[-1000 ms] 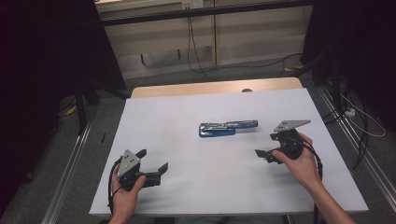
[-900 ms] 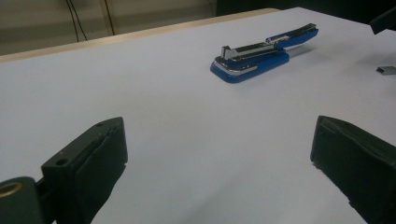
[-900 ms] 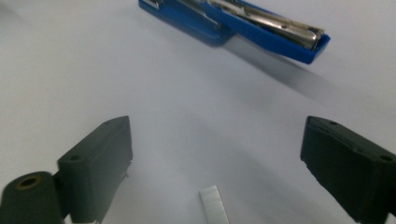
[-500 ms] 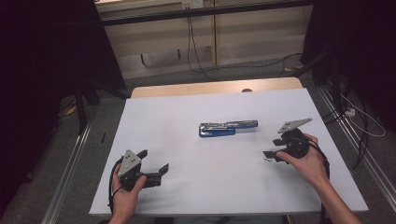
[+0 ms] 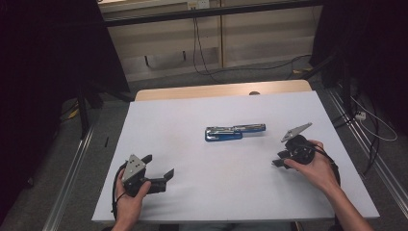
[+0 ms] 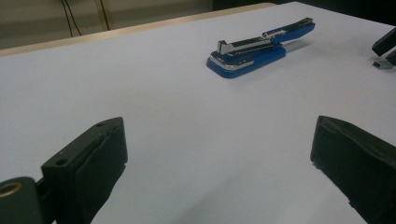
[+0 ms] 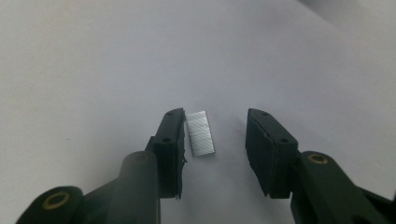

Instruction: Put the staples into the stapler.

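A blue and chrome stapler (image 5: 234,132) lies opened out near the middle of the white table (image 5: 192,120); in the left gripper view the stapler (image 6: 257,46) sits far ahead. My left gripper (image 5: 161,174) rests at the table's front left, jaws wide open and empty, as my left gripper (image 6: 219,158) also shows. My right gripper (image 5: 279,159) is at the right, tilted down to the table. In the right gripper view my right gripper (image 7: 212,151) is open around a small silver strip of staples (image 7: 200,133), which lies flat close against the left jaw.
The wooden table edge (image 5: 221,90) runs along the far side. Cables (image 5: 202,57) trail on the floor beyond. Metal rails (image 5: 72,163) flank the table on both sides. The other gripper's tip (image 6: 385,49) appears at the right edge of the left gripper view.
My right gripper has shifted slightly right and tipped lower toward the table. The left gripper and the stapler have stayed put.
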A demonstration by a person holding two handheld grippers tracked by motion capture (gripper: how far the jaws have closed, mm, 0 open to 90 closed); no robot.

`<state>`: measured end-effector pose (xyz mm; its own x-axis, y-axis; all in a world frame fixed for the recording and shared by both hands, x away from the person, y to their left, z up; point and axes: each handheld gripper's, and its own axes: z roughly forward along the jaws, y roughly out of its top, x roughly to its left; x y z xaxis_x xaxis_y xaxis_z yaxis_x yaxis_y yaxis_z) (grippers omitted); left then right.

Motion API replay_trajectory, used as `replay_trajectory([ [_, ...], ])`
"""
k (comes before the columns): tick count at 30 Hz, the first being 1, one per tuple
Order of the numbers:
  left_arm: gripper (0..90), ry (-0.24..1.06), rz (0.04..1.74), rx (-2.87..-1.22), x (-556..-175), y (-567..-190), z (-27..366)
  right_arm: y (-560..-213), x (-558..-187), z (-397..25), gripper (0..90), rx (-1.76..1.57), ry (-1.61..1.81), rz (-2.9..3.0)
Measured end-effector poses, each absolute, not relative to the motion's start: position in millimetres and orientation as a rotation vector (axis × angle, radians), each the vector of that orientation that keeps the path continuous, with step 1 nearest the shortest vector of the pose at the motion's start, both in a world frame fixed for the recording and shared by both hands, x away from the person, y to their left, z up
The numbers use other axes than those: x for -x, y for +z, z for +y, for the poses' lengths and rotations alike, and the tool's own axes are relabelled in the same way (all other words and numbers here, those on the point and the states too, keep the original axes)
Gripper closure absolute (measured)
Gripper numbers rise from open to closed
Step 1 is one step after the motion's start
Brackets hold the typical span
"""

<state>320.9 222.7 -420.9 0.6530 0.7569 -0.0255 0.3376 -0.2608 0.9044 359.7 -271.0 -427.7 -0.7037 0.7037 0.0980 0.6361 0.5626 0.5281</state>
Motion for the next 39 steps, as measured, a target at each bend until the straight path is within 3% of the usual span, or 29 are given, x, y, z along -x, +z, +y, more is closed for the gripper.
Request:
replay_trajectory([
  [27, 3.9, 0.511, 0.862, -1.861, -320.4, -420.9, 221.7, -430.6, -359.7, -260.1, 78.3, -1.093, 0.734, 2.720],
  [39, 3.8, 0.509, 0.864, -1.863, -320.8, -421.7, 221.6, -430.4, -360.1, -261.0, 78.8, -1.119, 0.755, 2.704],
])
